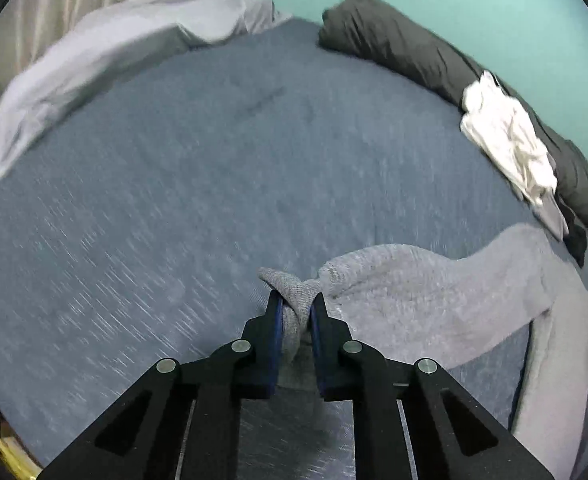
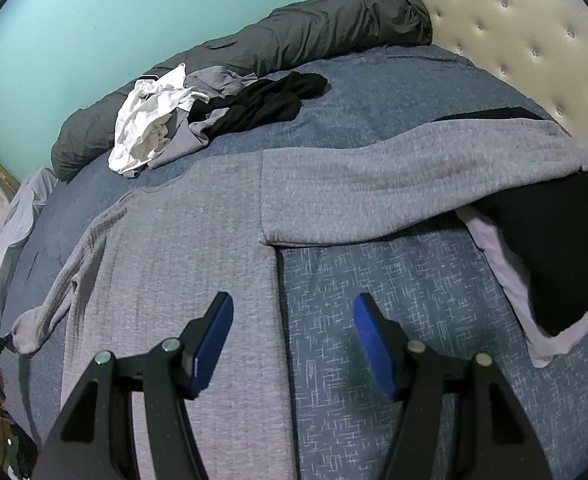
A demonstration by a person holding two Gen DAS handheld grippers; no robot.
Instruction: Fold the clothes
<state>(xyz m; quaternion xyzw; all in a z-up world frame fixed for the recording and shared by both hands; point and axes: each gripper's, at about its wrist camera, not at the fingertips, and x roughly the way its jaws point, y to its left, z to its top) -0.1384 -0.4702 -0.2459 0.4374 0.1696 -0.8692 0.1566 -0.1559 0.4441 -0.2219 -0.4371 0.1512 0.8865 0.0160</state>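
Left gripper [image 1: 296, 312] is clamped on the cuff of a grey knit long-sleeve top [image 2: 198, 240], sleeve end bunched btwn the blue pads [image 1: 275, 320]. Right gripper [image 2: 294, 320] hangs w/ jaws wide apart, holding nothing, straddling the top's side edge.

Blue woven bedspread [image 1: 174, 180] fills both views. Along its far edge, approx 1–2 o'clock in left view, lies a rolled dark grey duvet [image 1: 394, 44]. Pale lilac sheet [image 1: 94, 48] is rumpled at 10–11 o'clock. Cream tufted headboard [image 2: 514, 32] sits at 1–2 o'clock in right view.

Grey top lies spread on the bedspread: body at 6–9 o'clock in right view, one sleeve laid across toward 3 o'clock, the other running to 9 o'clock where the left gripper pinches it. Black-and-lilac folded garment [image 2: 554, 260] lies at 3–4 o'clock, partly under that sleeve. Unfolded pile near the duvet: crumpled white shirt [image 2: 146, 120], black garment [image 2: 262, 100].

Step, prob: sleeve fold, left-side sleeve being carried in over the body. Left view is motion-blurred, so gripper is likely moving. Next move calls for laying the cuff flat across the torso, then release; right should press or pinch the side edge to keep the body from dragging.
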